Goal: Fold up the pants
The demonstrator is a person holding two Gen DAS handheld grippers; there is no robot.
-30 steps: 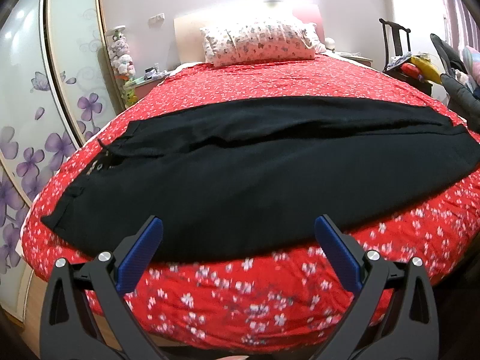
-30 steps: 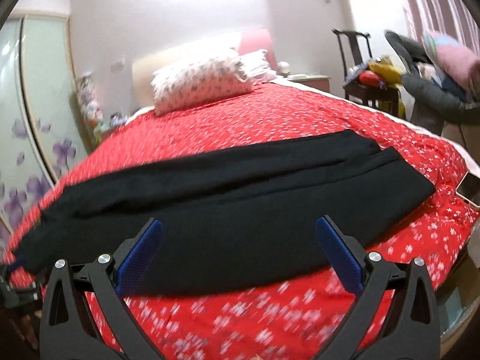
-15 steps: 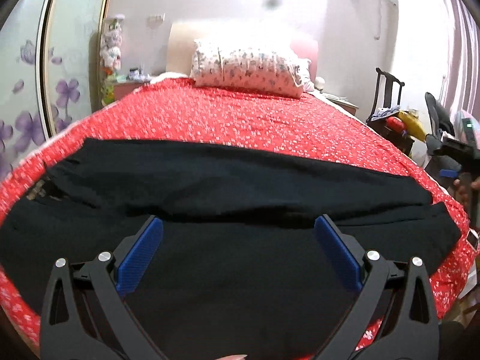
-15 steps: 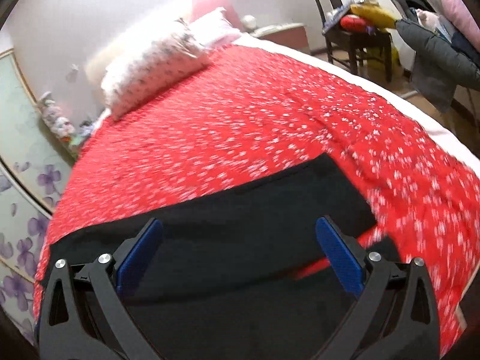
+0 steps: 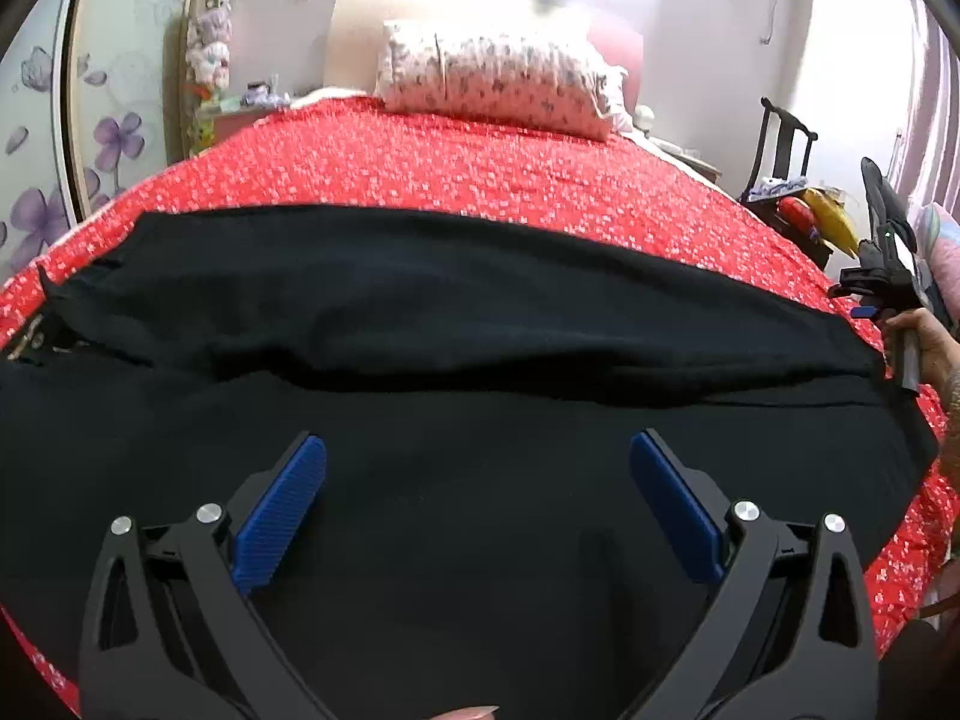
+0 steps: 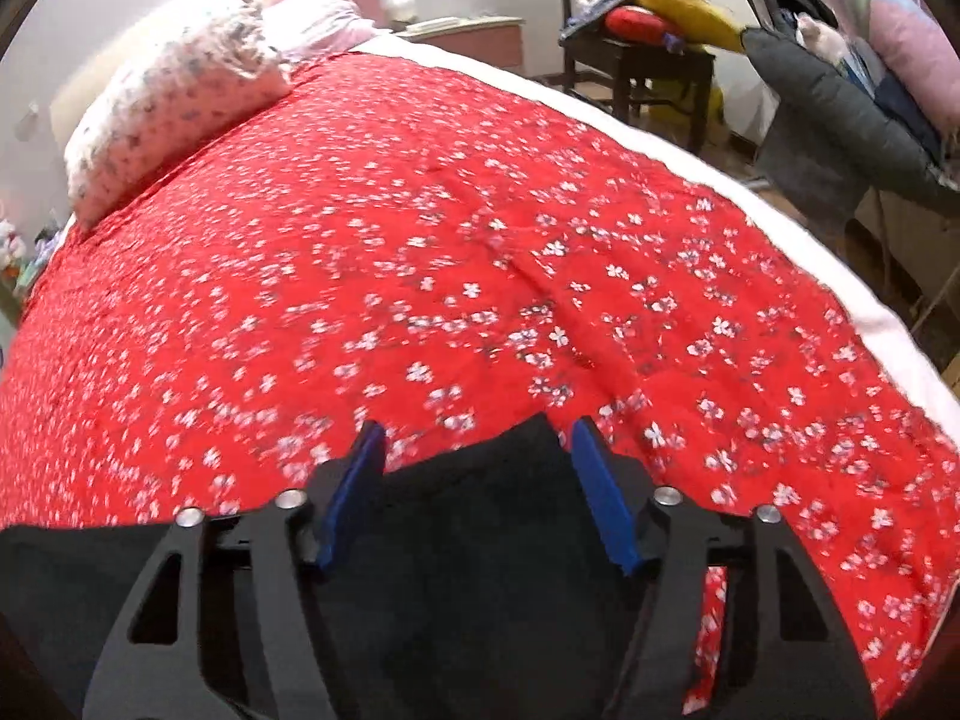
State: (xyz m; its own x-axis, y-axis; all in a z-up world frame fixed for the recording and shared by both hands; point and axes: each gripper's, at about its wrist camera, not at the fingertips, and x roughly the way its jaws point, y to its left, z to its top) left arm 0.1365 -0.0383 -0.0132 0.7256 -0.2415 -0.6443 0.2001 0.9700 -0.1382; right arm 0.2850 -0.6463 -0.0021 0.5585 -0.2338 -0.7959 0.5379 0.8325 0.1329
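Observation:
Black pants (image 5: 456, 324) lie spread across the red flowered bedspread (image 5: 480, 174), waist at the left, leg ends at the right. My left gripper (image 5: 477, 468) is open and hovers over the near leg, around its middle. My right gripper (image 6: 477, 450) has its blue pads partly closed around the far corner of a black leg end (image 6: 498, 480); the pads are still apart. In the left wrist view the right gripper (image 5: 882, 294) shows at the far right by the leg ends, held by a hand.
A flowered pillow (image 5: 498, 84) lies at the headboard. A dark chair (image 6: 630, 42) with clothes and a hanging dark jacket (image 6: 840, 114) stand right of the bed. A flowered sliding wardrobe door (image 5: 42, 138) is on the left.
My left gripper has moved forward over the pants. My right gripper has dropped to the leg end and its jaws have narrowed around the hem corner.

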